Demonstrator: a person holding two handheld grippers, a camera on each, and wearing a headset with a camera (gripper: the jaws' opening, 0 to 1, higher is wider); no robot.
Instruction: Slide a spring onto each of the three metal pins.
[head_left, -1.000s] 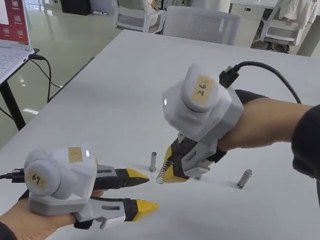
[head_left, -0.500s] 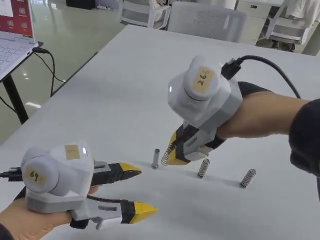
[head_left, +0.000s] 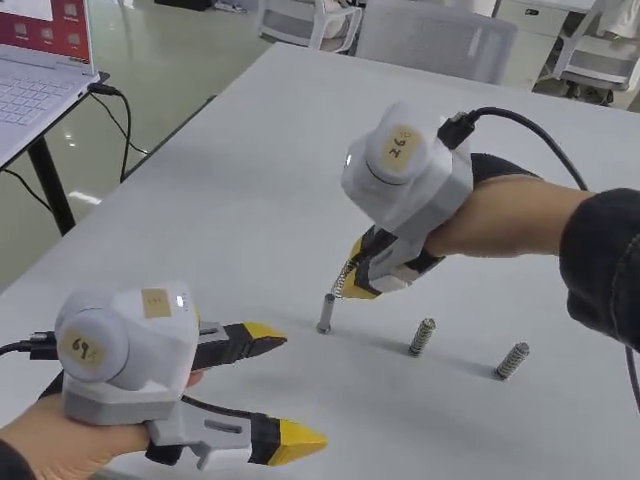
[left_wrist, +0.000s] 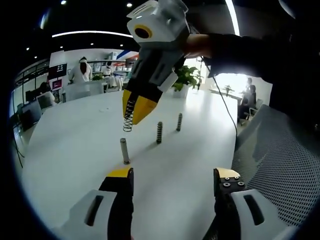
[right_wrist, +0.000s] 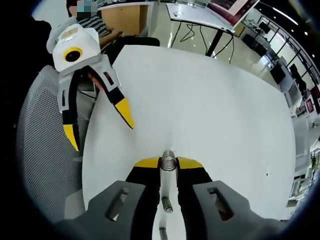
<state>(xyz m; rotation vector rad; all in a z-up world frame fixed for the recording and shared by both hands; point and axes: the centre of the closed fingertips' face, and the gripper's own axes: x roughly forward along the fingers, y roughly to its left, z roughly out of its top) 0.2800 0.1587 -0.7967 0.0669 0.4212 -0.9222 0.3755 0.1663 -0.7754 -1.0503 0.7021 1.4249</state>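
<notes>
Down to the last one, judging by the two sprung pins (head_left: 422, 337) at about 4 o'clock of the bare pin (head_left: 325, 313) on the bench (head_left: 230, 190). Gripping the spring (head_left: 343, 280) in the right gripper (head_left: 352, 290), clenched on the upper coils with the lower end left free, tilted, just above the pin's top and slightly toward 1 o'clock of it, apart and not yet threaded. Holding the left gripper (head_left: 290, 388) released, jaws wide and empty, near the bench at 7 o'clock of the pin. To do this well: roll the right wrist to stand the spring upright, in line with the pin, before lowering. Nudge toward 7 o'clock to set the open bottom coil squarely over the tip. Check the line-up in the left gripper view, looking side-on at spring end and pin top. Lower slowly, without squeezing harder, to avoid flattening or kinking the coils. Let go only with several coils over the pin, then lift straight up to avoid dragging the spring off or tipping the pin. Steer well clear of the neighbouring sprung pins. If wobbling looks likely, steady the pin's base with the left gripper.
</notes>
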